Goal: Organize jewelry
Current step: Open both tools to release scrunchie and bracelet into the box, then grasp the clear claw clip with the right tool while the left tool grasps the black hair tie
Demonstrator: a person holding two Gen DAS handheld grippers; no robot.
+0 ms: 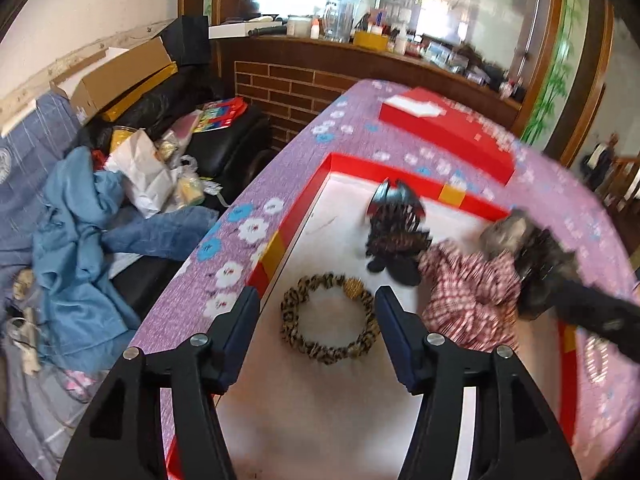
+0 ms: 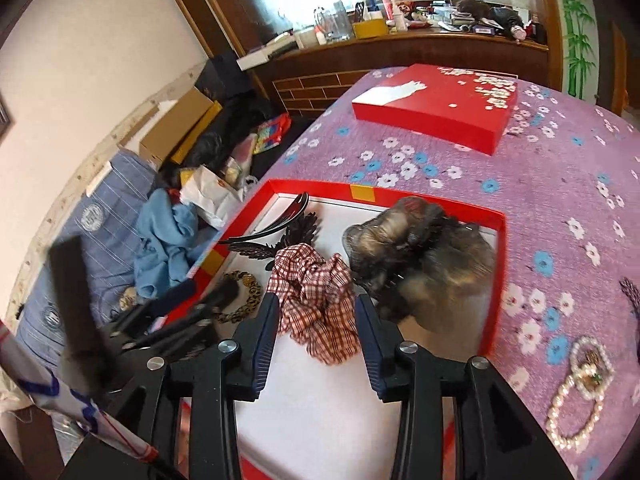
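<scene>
An open red box with a white floor lies on the purple flowered tablecloth. In it lie a leopard-print scrunchie, a black hair claw, a red plaid scrunchie and a blurred brown furry hairpiece. My left gripper is open and empty, just above the leopard scrunchie. My right gripper is open and empty over the plaid scrunchie, with the furry hairpiece to its right. The box rim, the hair claw and the leopard scrunchie also show in the right wrist view.
The red box lid lies farther back on the table. A pearl bracelet and a dark beaded piece lie on the cloth right of the box. A cluttered sofa with blue clothes stands left of the table.
</scene>
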